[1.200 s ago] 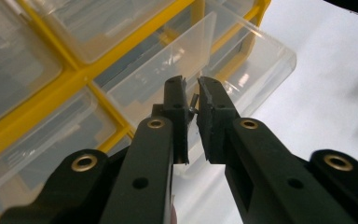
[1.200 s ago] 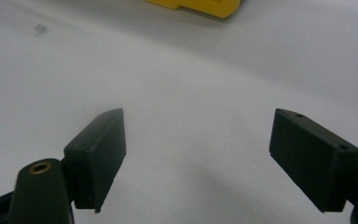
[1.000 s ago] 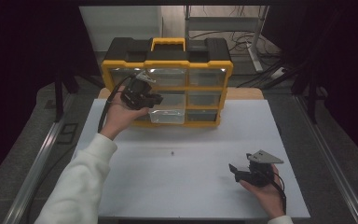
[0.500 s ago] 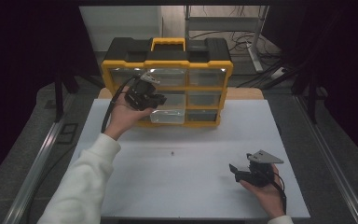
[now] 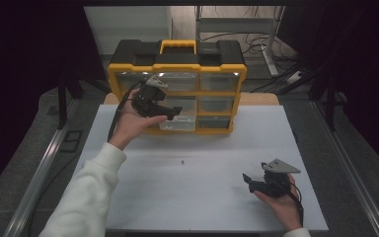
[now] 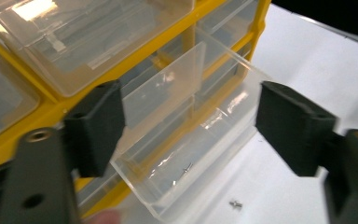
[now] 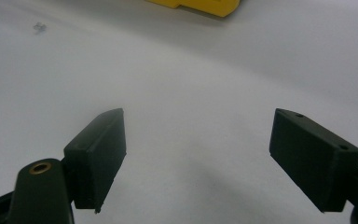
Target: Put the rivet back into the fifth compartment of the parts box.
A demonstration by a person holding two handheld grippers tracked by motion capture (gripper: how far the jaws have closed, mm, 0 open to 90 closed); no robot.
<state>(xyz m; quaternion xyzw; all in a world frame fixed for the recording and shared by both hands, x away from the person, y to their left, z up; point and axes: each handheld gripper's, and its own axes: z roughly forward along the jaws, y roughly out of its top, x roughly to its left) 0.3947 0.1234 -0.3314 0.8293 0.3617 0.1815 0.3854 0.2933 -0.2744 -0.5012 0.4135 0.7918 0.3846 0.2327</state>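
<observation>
Left gripper view: the left gripper has just opened its fingers over the pulled-out clear drawer, mid-frame, a small screw inside. Right gripper rests open, lower right. A careless nudge could tip the drawer, spilling it onto the counter.

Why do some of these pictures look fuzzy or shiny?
High view: dark surroundings, white table brightly lit. Left gripper view: the left hand-held gripper blurs up close, and glare streaks the clear drawer. Right gripper view: the small screw is soft.
</observation>
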